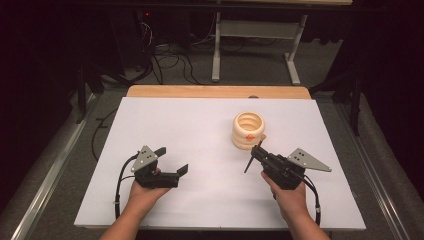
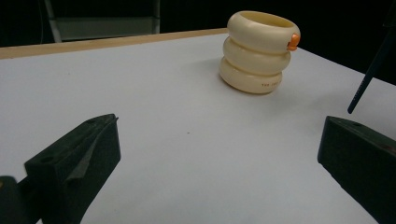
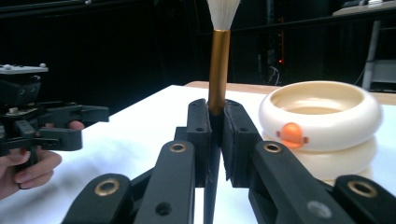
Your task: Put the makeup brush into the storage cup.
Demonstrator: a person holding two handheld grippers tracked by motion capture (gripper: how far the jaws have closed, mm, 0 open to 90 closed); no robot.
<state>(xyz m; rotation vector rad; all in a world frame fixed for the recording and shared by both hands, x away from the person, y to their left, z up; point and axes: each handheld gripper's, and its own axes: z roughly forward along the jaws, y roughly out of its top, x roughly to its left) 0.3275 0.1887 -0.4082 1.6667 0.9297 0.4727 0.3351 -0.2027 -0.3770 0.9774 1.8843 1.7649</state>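
sitting on the white table (image 1: 200, 150) toward its right half is a cream holder (image 1: 248, 130) shaped like three stacked rings, open at the top, with a small orange knob (image 1: 249, 136) on the side of its upper ring. in the left gripper view the holder (image 2: 259, 51) is standing upright ahead and to the right, its orange knob (image 2: 293, 41) facing right, and faint lettering on the bottom ring is too small to read.

the right gripper (image 1: 256, 152) is hovering just in front of the holder, held in the person's right hand (image 1: 289, 197), and its jaws are pressing together on a brush (image 1: 249, 161). in the right gripper view the brush (image 3: 218, 70) is standing upright between the two black pads, its gold ferrule rising above them and white bristles spreading at the top edge, while its dark handle is running down below the pads. the holder (image 3: 322, 126) is sitting just to the right of those jaws. in the left gripper view the dark handle (image 2: 371, 72) is showing as a thin slanted rod at the right edge, its tip above the table.

the left gripper (image 1: 172, 161) is resting in the person's left hand (image 1: 145, 192) over the left part of the table, well apart from the holder, with its jaws spread wide and nothing between them. the right gripper view is showing that left gripper (image 3: 91, 126) at its left side, fingers (image 3: 28, 168) wrapped around its body.
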